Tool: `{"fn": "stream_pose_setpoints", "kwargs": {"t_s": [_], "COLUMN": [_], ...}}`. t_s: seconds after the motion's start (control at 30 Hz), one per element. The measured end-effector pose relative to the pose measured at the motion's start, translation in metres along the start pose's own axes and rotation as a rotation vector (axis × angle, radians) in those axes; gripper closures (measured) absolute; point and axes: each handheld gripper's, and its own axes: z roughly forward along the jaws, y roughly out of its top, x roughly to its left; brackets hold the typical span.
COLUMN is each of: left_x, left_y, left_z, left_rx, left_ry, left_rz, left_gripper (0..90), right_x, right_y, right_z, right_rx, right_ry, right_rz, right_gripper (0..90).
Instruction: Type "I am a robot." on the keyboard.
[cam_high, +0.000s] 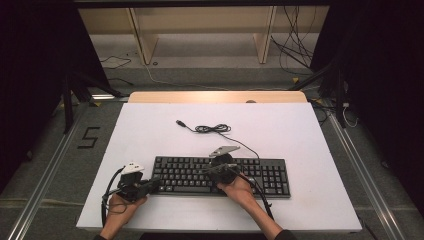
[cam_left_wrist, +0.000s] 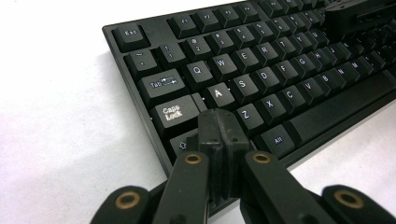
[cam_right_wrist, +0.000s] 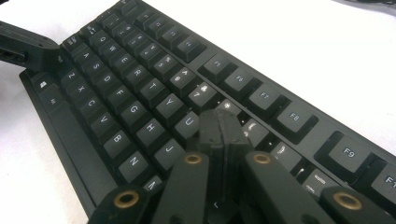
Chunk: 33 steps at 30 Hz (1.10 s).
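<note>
Both hand-held grippers, left (cam_left_wrist: 218, 122) and right (cam_right_wrist: 219, 122), jaws closed and empty, touch the keyboard (cam_high: 220, 176); high view adds its cable (cam_high: 212, 129) at 12 o'clock.

left hand (cam_high: 121, 204) enters from the bottom edge, forearm angled up and slightly right, wrapped around the left hand-held gripper (cam_high: 152, 184). its jaws point right, low over the surface, and are pressed together with no gap at the tips, seen close in the left gripper view (cam_left_wrist: 218, 122).

right hand (cam_high: 239, 191) enters from bottom right, forearm angled up and left, dark sleeve at the wrist. it grips the right hand-held gripper (cam_high: 206, 171), jaws pointing left. in the right gripper view (cam_right_wrist: 219, 122) the jaws meet tip to tip, nothing between them.

both hands are well apart.
</note>
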Motion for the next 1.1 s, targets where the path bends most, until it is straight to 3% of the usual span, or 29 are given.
{"fn": "stream_pose_setpoints", "kwargs": {"t_s": [0.43,0.77,1.03,1.1], "left_x": [0.001,0.000,-0.001,-0.002], "left_y": [0.000,0.003,0.004,0.005], "left_z": [0.000,-0.006,-0.008,-0.008], "left_rx": [-0.001,-0.063,-0.092,-0.093], "left_ry": [0.004,-0.008,-0.044,-0.046], "left_rz": [-0.008,-0.018,-0.028,-0.027], "left_gripper": [88.9,85.1,71.9,69.1], "right_x": [0.000,-0.002,0.000,0.001], "right_y": [0.000,0.003,0.004,0.004], "right_z": [0.000,-0.010,-0.015,-0.016], "right_rx": [0.000,-0.045,-0.065,-0.073], "right_ry": [0.003,0.025,0.056,0.065], "right_rz": [0.010,0.033,0.033,0.029], "right_gripper": [90.0,86.7,73.9,66.9]}}
